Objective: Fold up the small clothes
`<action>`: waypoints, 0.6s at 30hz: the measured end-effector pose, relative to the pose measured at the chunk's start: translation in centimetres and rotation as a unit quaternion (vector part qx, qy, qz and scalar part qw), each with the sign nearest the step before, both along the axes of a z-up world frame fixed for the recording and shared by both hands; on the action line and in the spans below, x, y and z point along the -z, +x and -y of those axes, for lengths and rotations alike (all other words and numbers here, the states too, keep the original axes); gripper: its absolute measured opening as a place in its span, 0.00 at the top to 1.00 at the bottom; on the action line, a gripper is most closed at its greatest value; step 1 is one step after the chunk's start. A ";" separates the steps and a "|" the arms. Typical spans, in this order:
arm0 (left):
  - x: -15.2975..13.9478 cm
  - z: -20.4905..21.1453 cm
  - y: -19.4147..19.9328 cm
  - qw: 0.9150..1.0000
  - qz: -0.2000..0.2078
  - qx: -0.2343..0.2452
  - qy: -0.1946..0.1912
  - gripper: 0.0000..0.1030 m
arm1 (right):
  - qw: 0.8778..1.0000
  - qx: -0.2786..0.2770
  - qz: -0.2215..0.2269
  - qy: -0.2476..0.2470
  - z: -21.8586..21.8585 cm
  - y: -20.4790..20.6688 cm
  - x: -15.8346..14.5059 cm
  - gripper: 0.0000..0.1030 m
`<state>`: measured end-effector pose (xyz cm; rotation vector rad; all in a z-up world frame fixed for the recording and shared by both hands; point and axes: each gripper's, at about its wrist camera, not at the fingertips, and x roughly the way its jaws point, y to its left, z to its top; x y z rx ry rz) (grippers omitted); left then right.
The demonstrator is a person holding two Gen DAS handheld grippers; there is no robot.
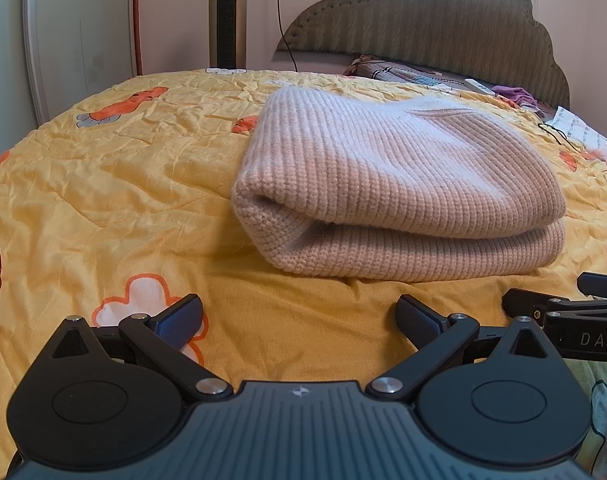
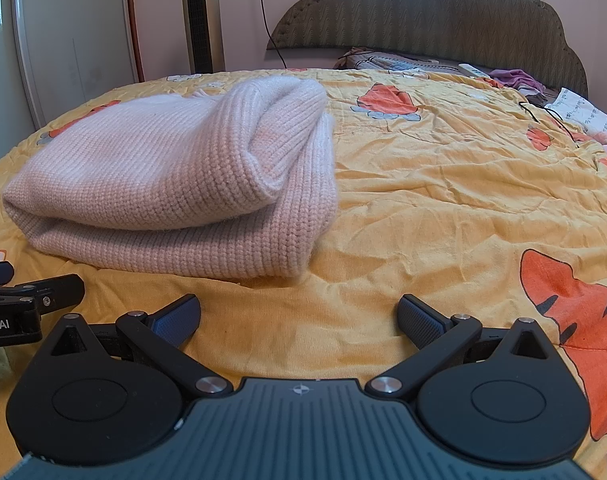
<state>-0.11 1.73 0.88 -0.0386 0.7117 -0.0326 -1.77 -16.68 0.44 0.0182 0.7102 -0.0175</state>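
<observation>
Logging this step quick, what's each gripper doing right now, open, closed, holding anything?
Left gripper: open, holding nothing, short of the folded pink sweater.
Right gripper: open, holding nothing, over the yellow bedspread.

I can't read the paper by the headboard; my right gripper is cut off at the frame edge.

Pale pink ribbed sweater; yellow quilt with orange tigers.
</observation>
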 end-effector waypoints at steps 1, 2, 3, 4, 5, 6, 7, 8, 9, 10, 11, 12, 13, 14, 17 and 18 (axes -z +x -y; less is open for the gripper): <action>0.0 0.0 0.0 1.000 0.000 0.000 -0.001 0.00 | 1.000 0.000 0.000 0.000 0.0 0.0 0.0 0.01; 0.0 0.0 0.0 1.000 0.000 0.000 -0.001 0.00 | 1.000 0.000 0.000 0.000 0.0 0.0 0.0 0.01; 0.0 0.0 0.0 1.000 0.000 0.000 -0.002 0.00 | 1.000 0.000 0.000 0.000 0.0 0.0 0.0 0.01; 0.0 0.1 0.0 1.000 0.000 0.000 -0.001 0.00 | 1.000 0.000 0.000 0.000 0.0 0.0 0.0 0.01; 0.0 0.1 0.0 1.000 -0.001 0.000 -0.001 0.00 | 1.000 0.000 0.000 0.000 0.0 0.0 0.0 0.01; 0.0 0.2 0.1 1.000 -0.001 0.000 0.000 0.00 | 1.000 0.000 0.000 0.000 0.0 0.0 0.0 0.01; 0.0 0.2 0.1 1.000 -0.002 0.000 0.001 0.00 | 1.000 0.000 0.000 0.000 0.0 0.0 0.0 0.01; 0.0 0.2 0.1 1.000 -0.003 0.000 0.002 0.00 | 1.000 0.000 0.000 0.000 0.0 0.0 0.0 0.01; 0.0 0.2 0.1 1.000 -0.004 0.001 0.003 0.00 | 1.000 0.000 0.000 0.000 0.0 0.0 0.0 0.01; 0.0 0.2 0.2 1.000 -0.005 0.001 0.004 0.00 | 1.000 0.000 0.000 0.000 0.0 0.0 0.0 0.01; 0.0 0.3 0.2 1.000 -0.006 0.002 0.005 0.00 | 1.000 0.000 0.000 0.000 0.0 0.0 0.0 0.01; 0.0 0.3 0.2 1.000 -0.007 0.002 0.007 0.00 | 1.000 0.000 0.000 0.000 0.0 0.0 0.0 0.01; 0.0 0.4 0.2 1.000 -0.008 0.002 0.009 0.00 | 1.000 0.000 0.000 0.000 0.0 0.0 0.0 0.01; 0.0 0.4 0.2 1.000 -0.009 0.003 0.011 0.00 | 1.000 0.001 0.000 0.000 0.0 0.0 0.0 0.01; 0.0 0.7 0.3 1.000 -0.012 0.005 0.019 0.00 | 1.000 0.001 0.000 0.001 0.0 0.0 0.0 0.01; 0.1 0.7 0.3 1.000 -0.012 0.005 0.020 0.00 | 1.000 0.001 0.000 0.001 -0.1 0.0 0.0 0.01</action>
